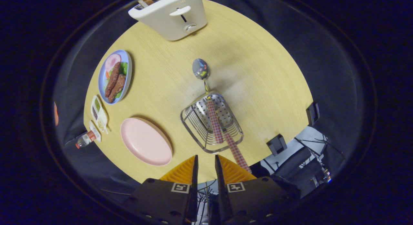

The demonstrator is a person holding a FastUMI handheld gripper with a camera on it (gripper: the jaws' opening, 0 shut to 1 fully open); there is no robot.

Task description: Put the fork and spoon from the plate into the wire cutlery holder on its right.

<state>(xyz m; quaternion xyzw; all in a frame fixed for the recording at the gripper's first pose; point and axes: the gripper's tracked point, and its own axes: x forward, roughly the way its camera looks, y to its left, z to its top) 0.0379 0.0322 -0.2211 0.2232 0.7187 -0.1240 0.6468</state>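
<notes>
The gripper point(206, 162) sat at bottom centre of the frame, fingers point(184, 171) nearly together with only a narrow gap between them, nothing gripped and nothing touched. Just ahead of the fingers and slightly right stood the wire cutlery holder point(211, 122) in mid-frame on the round wooden table point(258, 73). Two red-checked handles ran through it: the spoon point(200, 69) leaned out over the far rim with its bowl up beyond the holder, and a second checked handle point(237, 154), likely the fork, stuck out over the near rim toward the right finger; its head was hidden in the wires. The pink plate point(145, 141) lay just left of the holder, lower left of the frame, with no cutlery on it. Judged from this, both pieces were already in the holder and the task looked done or at the release-and-retreat step; the next move called only for backing off clear without snagging the near handle. Further out: a blue plate of food point(115, 76) at upper left, a condiment tray point(98, 113) and small bottle point(85, 139) below it, a toaster point(171, 14) at top.
</notes>
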